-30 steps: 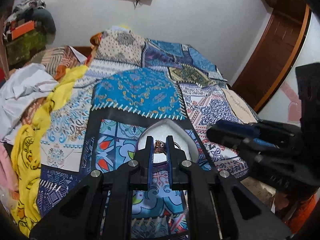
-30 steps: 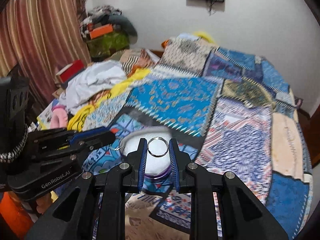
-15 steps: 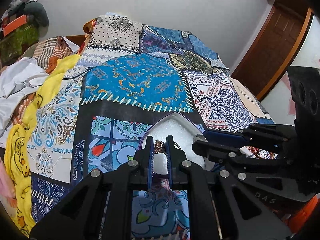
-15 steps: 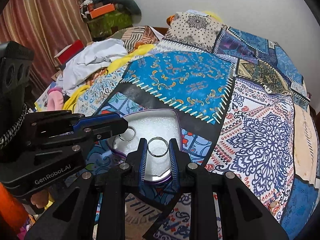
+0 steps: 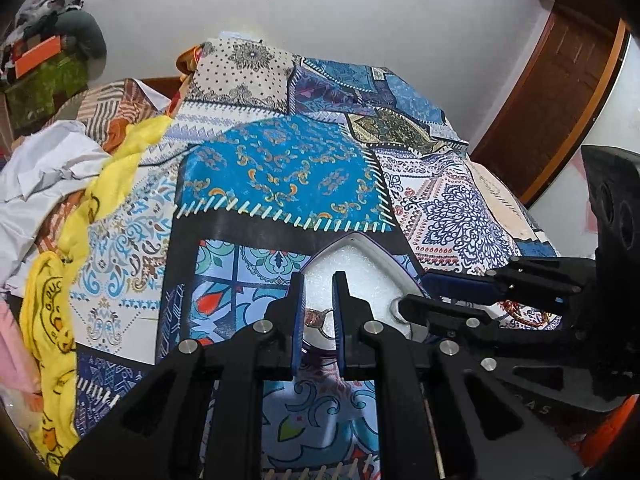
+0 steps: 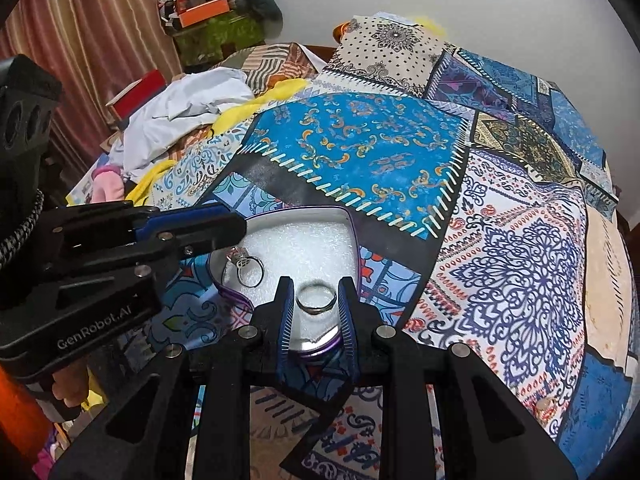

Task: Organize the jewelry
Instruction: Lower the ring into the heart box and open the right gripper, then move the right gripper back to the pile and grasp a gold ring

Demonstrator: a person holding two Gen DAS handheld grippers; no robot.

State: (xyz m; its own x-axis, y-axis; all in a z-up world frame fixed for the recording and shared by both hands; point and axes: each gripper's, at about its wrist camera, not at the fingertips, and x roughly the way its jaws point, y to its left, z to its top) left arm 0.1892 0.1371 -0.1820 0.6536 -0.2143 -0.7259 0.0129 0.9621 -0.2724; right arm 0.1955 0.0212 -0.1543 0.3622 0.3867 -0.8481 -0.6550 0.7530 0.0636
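Status, right side: clamping the right gripper across a plain ring, with both pads apparently touching the band and the ring tipped forward. Hovering low over the near end of an open heart-shaped tin, directly above its white foam liner. Casting a shadow on the foam just beyond the ring, suggesting close to contact but not confirming it.

Status, left side: pinching the left gripper on a stone ring, seemingly by the setting, with the band hanging down toward the foam at the left part of the tin. Judging from the right wrist view, touching or nearly touching the liner; not possible to say which.

Progress: judging both rings as brought inside the outline of the tin but not yet released, so counting the transport step as essentially complete and the placement step as unfinished. Seeing no other piece lying in the tin.

Outstanding, as a judgement only: opening each gripper, seating the rings apart on the foam, then withdrawing without dragging either band. Resting the tin on a patterned bedspread, a soft base likely to tilt under pressure. Finding no lid and no further jewelry clearly identifiable in either view.
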